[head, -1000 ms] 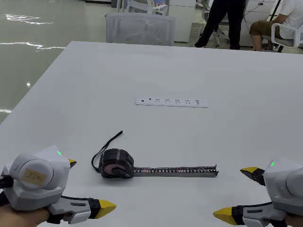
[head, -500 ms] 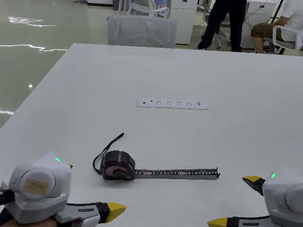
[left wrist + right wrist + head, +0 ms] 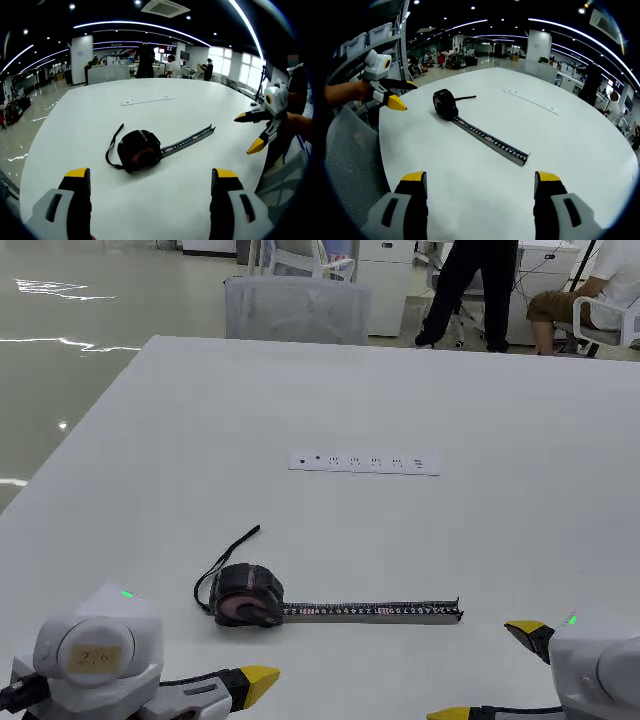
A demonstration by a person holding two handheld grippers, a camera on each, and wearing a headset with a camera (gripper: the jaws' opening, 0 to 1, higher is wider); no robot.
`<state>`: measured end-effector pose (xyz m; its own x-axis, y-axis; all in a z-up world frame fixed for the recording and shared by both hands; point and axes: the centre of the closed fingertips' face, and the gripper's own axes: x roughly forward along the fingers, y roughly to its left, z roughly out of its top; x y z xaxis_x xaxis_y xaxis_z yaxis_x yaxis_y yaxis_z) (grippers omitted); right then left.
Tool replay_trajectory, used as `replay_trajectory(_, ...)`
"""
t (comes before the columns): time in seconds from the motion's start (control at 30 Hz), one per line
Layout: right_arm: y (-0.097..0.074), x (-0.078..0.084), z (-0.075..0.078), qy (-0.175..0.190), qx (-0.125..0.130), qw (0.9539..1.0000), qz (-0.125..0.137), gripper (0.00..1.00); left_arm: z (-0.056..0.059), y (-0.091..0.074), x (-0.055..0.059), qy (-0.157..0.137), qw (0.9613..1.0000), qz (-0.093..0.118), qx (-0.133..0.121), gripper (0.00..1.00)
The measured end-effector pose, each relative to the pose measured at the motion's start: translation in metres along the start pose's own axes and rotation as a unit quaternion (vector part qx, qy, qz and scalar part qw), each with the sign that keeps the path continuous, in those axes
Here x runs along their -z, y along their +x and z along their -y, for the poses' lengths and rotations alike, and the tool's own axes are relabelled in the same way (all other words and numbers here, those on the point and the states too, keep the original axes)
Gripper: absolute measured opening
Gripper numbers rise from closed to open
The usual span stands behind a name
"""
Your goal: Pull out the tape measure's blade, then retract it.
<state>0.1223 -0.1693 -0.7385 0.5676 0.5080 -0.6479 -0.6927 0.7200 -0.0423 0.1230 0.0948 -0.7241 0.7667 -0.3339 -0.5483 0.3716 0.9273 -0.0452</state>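
The left gripper (image 3: pixel 151 176) and right gripper (image 3: pixel 480 176) hover over the near edge of the white table (image 3: pixel 300 390), both with jaws apart and empty. Between them, farther in, the tape measure (image 3: pixel 245 595) lies on the tabletop, its blade (image 3: pixel 370 612) extended flat toward the right gripper. Beyond lies a power strip (image 3: pixel 364 462); past the far edge stand a grey chair (image 3: pixel 296 308), a glossy floor (image 3: pixel 70 310) and two people.

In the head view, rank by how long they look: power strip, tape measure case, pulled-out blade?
1. blade
2. power strip, which lies farther off, so these two are unsure
3. tape measure case
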Motion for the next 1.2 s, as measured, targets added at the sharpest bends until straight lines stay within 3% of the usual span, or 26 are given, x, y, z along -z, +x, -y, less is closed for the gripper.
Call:
replay_trajectory(0.37,0.002,-0.005,-0.005,-0.012,-0.013,0.9996,0.023,0.90,0.005,0.008,-0.004,-0.006,0.9995,0.004,-0.032,0.99)
replay_trajectory(0.67,0.005,-0.008,0.000,-0.048,-0.036,0.9977,0.033,0.83,0.000,0.017,-0.009,-0.012,0.9979,0.013,-0.063,0.99)
replay_trajectory(0.9,0.006,-0.009,0.002,-0.080,-0.067,0.9940,0.032,0.75,-0.005,0.028,-0.010,-0.025,0.9965,0.017,-0.078,0.99)
replay_trajectory(1.2,0.008,-0.003,0.014,-0.139,-0.099,0.9850,0.024,0.65,-0.010,0.039,-0.014,-0.031,0.9944,0.019,-0.099,0.99)
